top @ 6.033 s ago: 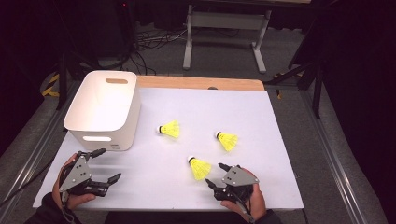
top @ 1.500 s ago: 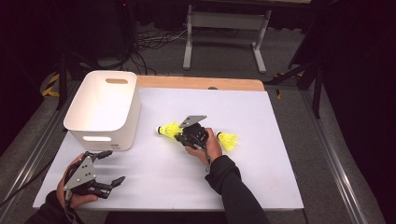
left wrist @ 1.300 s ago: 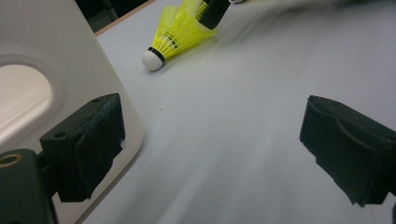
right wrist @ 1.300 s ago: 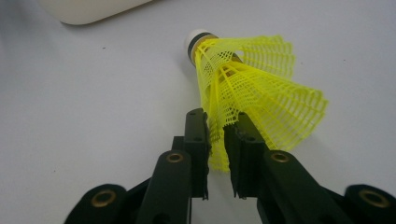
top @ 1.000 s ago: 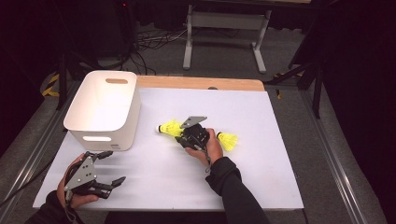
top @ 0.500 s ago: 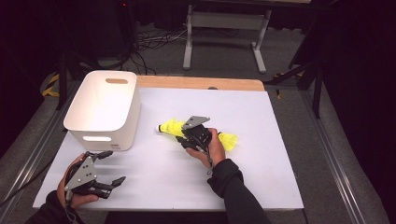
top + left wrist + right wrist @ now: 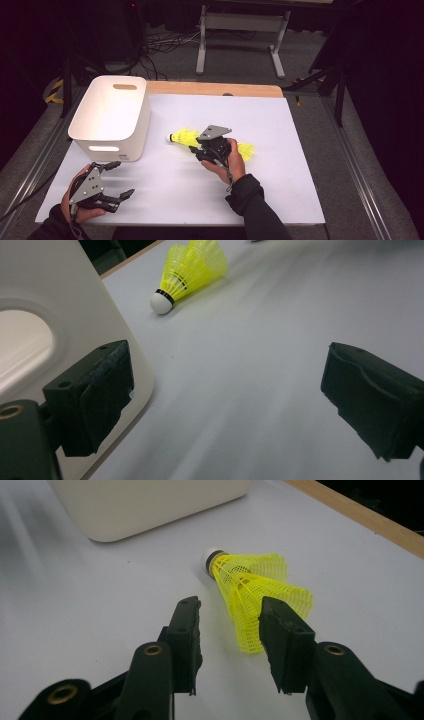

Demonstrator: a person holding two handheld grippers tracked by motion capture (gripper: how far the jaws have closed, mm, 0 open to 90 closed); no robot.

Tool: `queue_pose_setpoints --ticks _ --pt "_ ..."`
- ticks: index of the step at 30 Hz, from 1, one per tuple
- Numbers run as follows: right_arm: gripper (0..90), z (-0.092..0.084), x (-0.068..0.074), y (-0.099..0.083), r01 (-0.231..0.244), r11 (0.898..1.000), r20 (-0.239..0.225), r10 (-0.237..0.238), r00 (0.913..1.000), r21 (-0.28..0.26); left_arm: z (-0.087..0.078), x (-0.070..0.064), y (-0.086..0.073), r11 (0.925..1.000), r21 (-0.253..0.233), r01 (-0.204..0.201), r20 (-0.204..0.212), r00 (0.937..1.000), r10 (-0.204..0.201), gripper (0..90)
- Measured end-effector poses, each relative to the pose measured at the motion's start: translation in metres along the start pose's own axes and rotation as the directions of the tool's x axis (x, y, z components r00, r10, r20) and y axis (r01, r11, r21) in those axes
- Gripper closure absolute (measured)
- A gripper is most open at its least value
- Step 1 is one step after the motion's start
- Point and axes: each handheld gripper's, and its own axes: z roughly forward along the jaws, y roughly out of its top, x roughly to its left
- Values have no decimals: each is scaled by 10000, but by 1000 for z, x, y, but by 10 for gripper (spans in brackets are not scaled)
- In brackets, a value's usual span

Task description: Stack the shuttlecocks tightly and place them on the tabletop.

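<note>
A yellow shuttlecock with a white cork lies on the white table top, its cork toward the bin; its skirt looks like two nested skirts. My right gripper sits just behind that skirt, and its jaws have just been opening. They stand apart with the skirt's edge just ahead of them, untouched. Another yellow shuttlecock lies partly hidden behind my right hand. My left gripper rests open near the front left, its jaws wide with nothing between them, and the nested shuttlecock lies far ahead of it.
A white plastic bin with cut-out handles stands at the left, close beside my left gripper's jaw and beyond the shuttlecock. A wooden strip runs along the table's far edge. Metal stands and cables lie on the floor beyond.
My right gripper came from the front edge to the middle shuttlecock; the shuttlecock once lying at the front is gone from there. Over the last second it drew back and up slightly. The left gripper stayed put.
</note>
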Motion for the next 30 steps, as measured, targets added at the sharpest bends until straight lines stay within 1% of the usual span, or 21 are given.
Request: queue_pose_setpoints --ticks 1,2,8,13,14,15,19,22,23,26,27,28,30 --pt "604 -2 0 0 35 10000 28 -35 10000 -36 0 0 0 10000 6 -4 -3 10000 4 76" --pt "600 -3 1 0 72 9999 44 -71 10000 -84 1 -1 0 9999 -21 110 43 9999 -110 76" --pt "573 -18 4 -3 399 9987 285 -390 9988 -318 2 -1 0 10000 42 67 42 10000 -67 76" --pt "537 -36 5 -6 462 9964 464 -430 9980 -707 3 -1 0 10000 51 61 59 10000 -62 76" --pt "537 -36 5 -6 462 9964 464 -430 9980 -707 3 -1 0 10000 51 61 59 10000 -62 76" --pt "523 -46 5 -7 547 9947 650 -491 9967 -870 3 -1 0 10000 47 72 56 10000 -72 77" --pt "489 -61 7 -11 688 9923 944 -591 9938 -1028 3 -1 0 10000 49 82 60 9999 -82 77" --pt "474 -68 7 -13 681 9913 973 -572 9936 -1129 3 -2 0 9999 28 119 137 9998 -119 76" --pt "452 -75 9 -15 833 9894 1216 -688 9902 -1189 3 -1 0 10000 63 4 74 10000 -5 76" --pt "416 -86 10 -19 1041 9867 1521 -846 9847 -1247 2 -2 1 10000 55 3 39 10000 -3 76" --pt "409 -90 10 -21 1086 9860 1660 -870 9823 -1264 2 -1 0 10000 54 3 40 10000 -3 76" --pt "404 -95 9 -24 1057 9856 1703 -825 9819 -1322 2 -1 0 10000 36 67 71 10000 -67 76" --pt "395 -103 8 -30 1060 9849 1817 -803 9801 -1368 2 -1 0 10000 41 51 79 10000 -51 75"
